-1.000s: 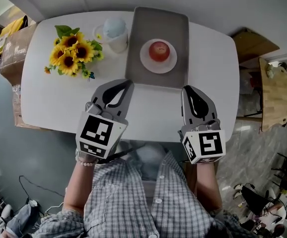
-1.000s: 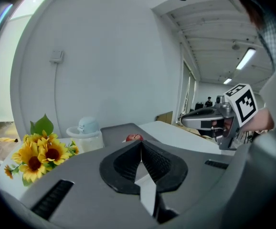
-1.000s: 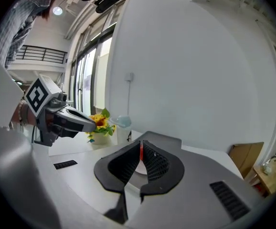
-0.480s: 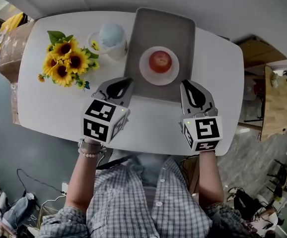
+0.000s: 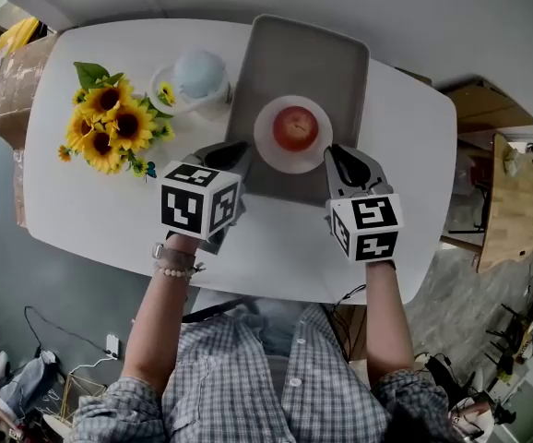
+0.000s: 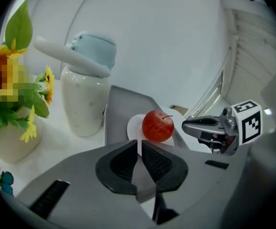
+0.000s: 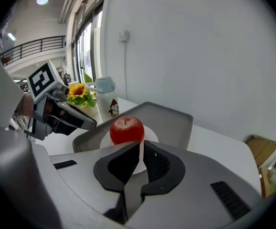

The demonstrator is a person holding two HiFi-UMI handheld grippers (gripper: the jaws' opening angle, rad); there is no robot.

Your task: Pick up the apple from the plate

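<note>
Apple (image 5: 295, 127): red, upright, stem up, sits at ctr of white plate (image 5: 268, 152), upper-centre of head view. Plate is on near part of grey tray (image 5: 296, 49), and tray is on white table (image 5: 91, 201).

Handling (judgement): apple prob. firm, smooth, a bit slick, moderate wt. It's round, so it can roll or squirt out of a pinch. Best hold is across widest part, jaws either side at mid-height, not on stem. May bruise if squeezed hard. Plate looks light and may slide if nudged.

L gripper (image 5: 222, 157) is just below-left of plate, at tray's near-left edge. Its jaws are all but together, thin slit only, nothing in them. R gripper (image 5: 344, 166) is just below-right of plate, tips by plate rim, can't tell if touching. Its jaws likewise nearly closed w/ narrow gap, empty. Both point at apple; in each gripper view apple sits just past the tips, apart from them. Slit is far narrower than apple, so whichever grabs must open wide first.

Further out: pale jug (image 5: 197, 70) beside tray, upper left of ctr. Sunflowers (image 5: 110, 129) are left of jug. Pick not yet begun.
</note>
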